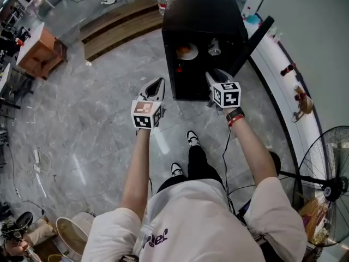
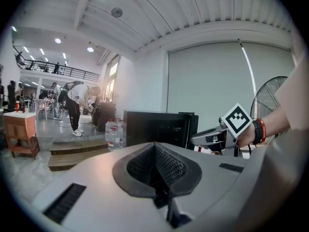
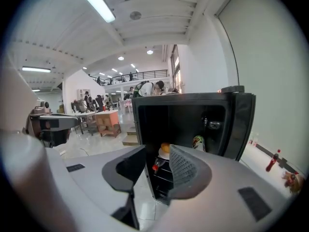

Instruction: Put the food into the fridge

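- Boxy black fridge (image 1: pixel 203 21), door (image 1: pixel 252 40) open; round plate (image 1: pixel 187 52) on wire shelf (image 3: pixel 163 174).
- Left gripper (image 1: pixel 157 85) clenched, empty; right gripper (image 1: pixel 214 76) parted, empty; both outstretched, near level.

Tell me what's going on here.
A person stands facing a small black fridge whose door is open, with a gripper in each hand. Neither gripper holds anything. The left gripper has its jaws together. The right gripper is in front of the opening, jaws apart with nothing between them. Inside the fridge sit a plate of orange food, a can and a red-capped bottle.
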Motion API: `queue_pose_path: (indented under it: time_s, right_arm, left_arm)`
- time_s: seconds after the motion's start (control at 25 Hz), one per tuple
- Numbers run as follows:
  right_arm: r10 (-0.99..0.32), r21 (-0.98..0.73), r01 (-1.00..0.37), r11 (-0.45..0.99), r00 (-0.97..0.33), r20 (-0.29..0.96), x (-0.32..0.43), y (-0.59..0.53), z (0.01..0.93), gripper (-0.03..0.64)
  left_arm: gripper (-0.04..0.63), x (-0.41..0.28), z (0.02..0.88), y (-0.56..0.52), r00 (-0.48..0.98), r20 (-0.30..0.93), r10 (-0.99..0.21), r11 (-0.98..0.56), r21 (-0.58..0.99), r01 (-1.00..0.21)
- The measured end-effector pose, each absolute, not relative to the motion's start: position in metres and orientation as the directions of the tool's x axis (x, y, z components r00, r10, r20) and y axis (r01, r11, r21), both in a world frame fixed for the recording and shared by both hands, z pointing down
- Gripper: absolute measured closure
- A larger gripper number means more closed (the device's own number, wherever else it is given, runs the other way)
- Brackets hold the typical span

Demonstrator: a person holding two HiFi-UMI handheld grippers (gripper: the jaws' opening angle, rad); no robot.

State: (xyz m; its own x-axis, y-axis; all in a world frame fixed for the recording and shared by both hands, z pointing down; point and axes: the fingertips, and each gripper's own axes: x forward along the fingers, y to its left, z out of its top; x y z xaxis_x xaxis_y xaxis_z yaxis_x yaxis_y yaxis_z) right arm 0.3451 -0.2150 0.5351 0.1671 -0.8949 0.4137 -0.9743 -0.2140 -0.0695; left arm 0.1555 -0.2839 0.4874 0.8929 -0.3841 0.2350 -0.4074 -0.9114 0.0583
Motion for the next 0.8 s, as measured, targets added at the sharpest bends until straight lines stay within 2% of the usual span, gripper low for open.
queue_pose_path:
  time_s: [0.8]
  right_arm:
    - [-0.931, -0.097, -0.962, -0.254, 0.216, 0.292, 0.282, -0.115, 0.479, 0.535]
  left_arm:
    - [0.575, 0.091, 0.442, -0.209, 0.895, 0.164, -0.414, -0.904, 0.037, -0.425]
